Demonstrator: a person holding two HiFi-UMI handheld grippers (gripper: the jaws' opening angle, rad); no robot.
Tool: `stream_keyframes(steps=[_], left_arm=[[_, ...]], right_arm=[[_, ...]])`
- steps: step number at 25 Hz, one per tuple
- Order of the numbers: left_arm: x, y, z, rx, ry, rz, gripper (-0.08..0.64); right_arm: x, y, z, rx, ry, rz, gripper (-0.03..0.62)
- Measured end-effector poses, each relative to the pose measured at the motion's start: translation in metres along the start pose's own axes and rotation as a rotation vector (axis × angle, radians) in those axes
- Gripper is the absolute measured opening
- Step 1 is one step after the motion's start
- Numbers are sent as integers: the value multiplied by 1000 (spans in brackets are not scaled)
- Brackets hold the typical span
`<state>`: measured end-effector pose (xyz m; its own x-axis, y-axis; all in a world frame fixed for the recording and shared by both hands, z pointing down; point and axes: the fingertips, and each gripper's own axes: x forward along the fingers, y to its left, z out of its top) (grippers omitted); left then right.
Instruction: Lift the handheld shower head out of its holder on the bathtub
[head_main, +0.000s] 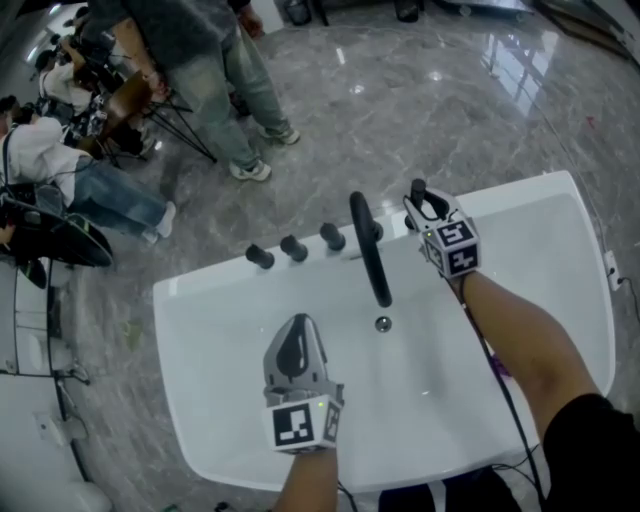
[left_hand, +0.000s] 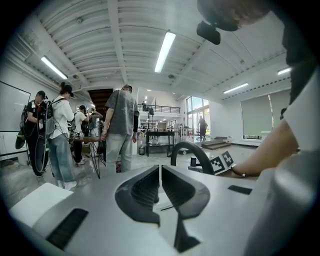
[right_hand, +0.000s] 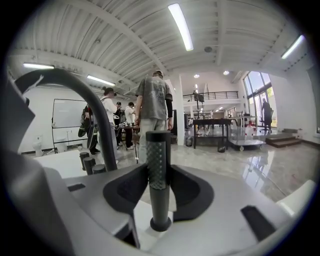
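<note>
The handheld shower head (right_hand: 158, 165) is a slim black rod with a knurled grip, upright in its round holder (right_hand: 160, 224) on the white bathtub's (head_main: 205, 330) far rim. From the head view only its top (head_main: 417, 186) shows. My right gripper (head_main: 419, 198) reaches level onto it, and both pads press the knurled part, so it is shut on the rod. My left gripper (head_main: 296, 324) hovers over the tub's basin nearer to me, jaws together with nothing between them (left_hand: 159, 172).
A black arched spout (head_main: 368, 248) stands just left of the shower head, with three black knobs (head_main: 292, 247) further left on the rim. A drain (head_main: 383, 324) lies in the basin. Several people (head_main: 215, 70) and a tripod stand on the marble floor beyond.
</note>
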<state>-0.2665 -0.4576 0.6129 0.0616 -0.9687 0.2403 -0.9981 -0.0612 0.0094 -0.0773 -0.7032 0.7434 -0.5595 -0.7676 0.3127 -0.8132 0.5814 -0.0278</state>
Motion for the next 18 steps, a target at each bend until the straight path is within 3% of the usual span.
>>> stream_keyframes(steps=[9,18], left_arm=[[-14,11,-5,-8,14,-11,21],[-38,20,-4,-18,13,3,21]], right_arm=[[-2,-3,4,8,12,-9,146],[-14,6,68,-32,-58,16,146]])
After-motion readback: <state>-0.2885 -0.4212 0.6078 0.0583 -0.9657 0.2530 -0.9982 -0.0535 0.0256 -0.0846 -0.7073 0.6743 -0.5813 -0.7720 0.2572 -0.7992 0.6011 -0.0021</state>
